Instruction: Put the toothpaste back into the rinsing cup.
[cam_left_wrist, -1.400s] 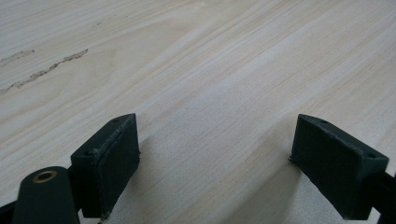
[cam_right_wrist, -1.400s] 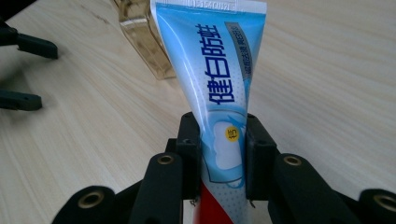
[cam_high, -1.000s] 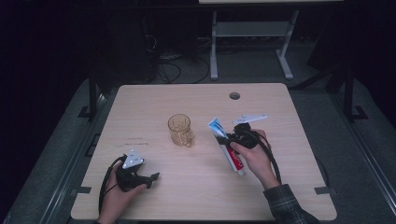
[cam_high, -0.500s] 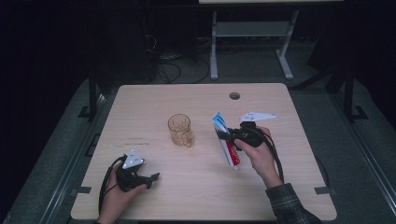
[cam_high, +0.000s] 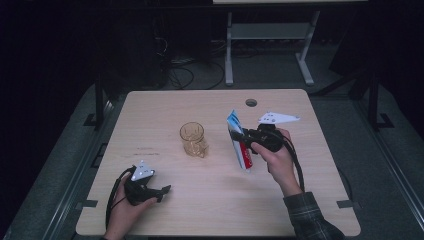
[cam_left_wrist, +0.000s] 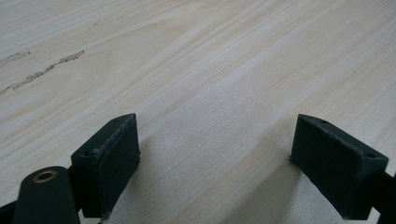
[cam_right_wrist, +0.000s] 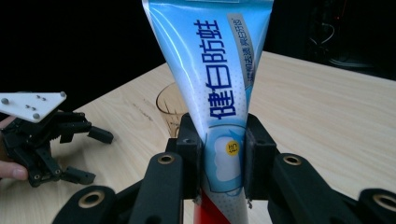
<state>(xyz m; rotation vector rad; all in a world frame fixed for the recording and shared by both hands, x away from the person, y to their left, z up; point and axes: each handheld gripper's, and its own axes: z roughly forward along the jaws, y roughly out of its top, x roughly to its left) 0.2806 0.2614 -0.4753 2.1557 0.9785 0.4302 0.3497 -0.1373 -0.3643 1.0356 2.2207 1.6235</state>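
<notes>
A blue, white and red toothpaste tube (cam_high: 239, 142) (cam_right_wrist: 212, 79) stands nearly upright above the table, flat crimped end up. My right gripper (cam_high: 243, 137) (cam_right_wrist: 218, 156) is shut on its middle, one pad on each side. An amber glass cup (cam_high: 192, 139) (cam_right_wrist: 169, 108) stands upright at the table's centre, left of the tube. My left gripper (cam_high: 164, 191) (cam_left_wrist: 215, 163) rests on the wood near the front left, its jaws open with bare table between them.
The wooden table (cam_high: 165, 107) has a round cable hole (cam_high: 251, 102) at its back right. A white metal frame (cam_high: 270, 50) stands on the dark floor beyond the far edge. In the right gripper view the left gripper (cam_right_wrist: 44, 135) lies far left.
The right gripper has lifted the toothpaste tube off the table and tipped it more upright. The left gripper has stayed where it was.
</notes>
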